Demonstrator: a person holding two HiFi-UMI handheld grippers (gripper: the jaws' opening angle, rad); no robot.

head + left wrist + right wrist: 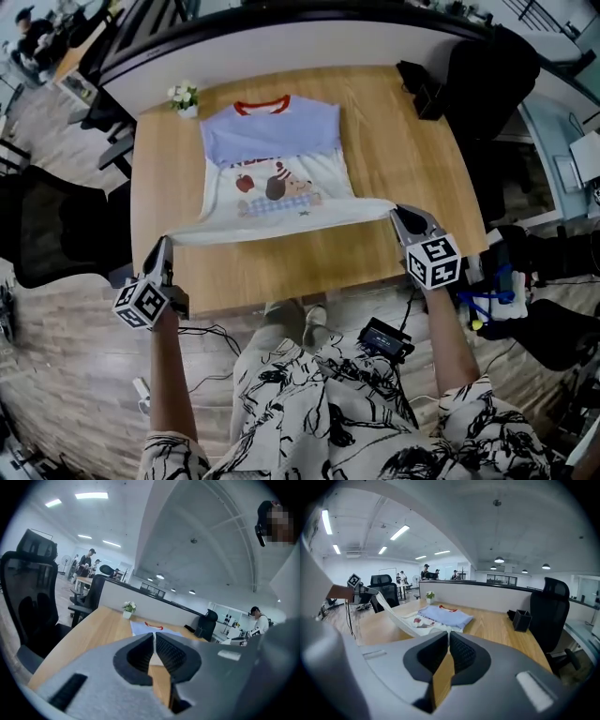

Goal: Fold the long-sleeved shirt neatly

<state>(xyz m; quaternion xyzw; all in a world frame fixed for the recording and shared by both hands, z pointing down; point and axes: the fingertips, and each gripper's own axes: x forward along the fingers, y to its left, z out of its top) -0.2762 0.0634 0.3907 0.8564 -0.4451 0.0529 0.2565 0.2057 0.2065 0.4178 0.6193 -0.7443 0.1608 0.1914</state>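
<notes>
The long-sleeved shirt lies on the wooden table, red collar at the far end, blue upper part, white lower part with a cartoon print. Its near hem is lifted off the table and stretched in a taut line between my two grippers. My left gripper is shut on the hem's left corner at the table's near left edge. My right gripper is shut on the right corner. In the right gripper view the shirt runs from the shut right gripper across to the left gripper. In the left gripper view the left gripper is shut before the shirt.
A small white flower pot stands at the table's far left, beside the collar. A black box and a black chair are at the far right. Another black chair stands left of the table. Cables and a black device lie on the floor.
</notes>
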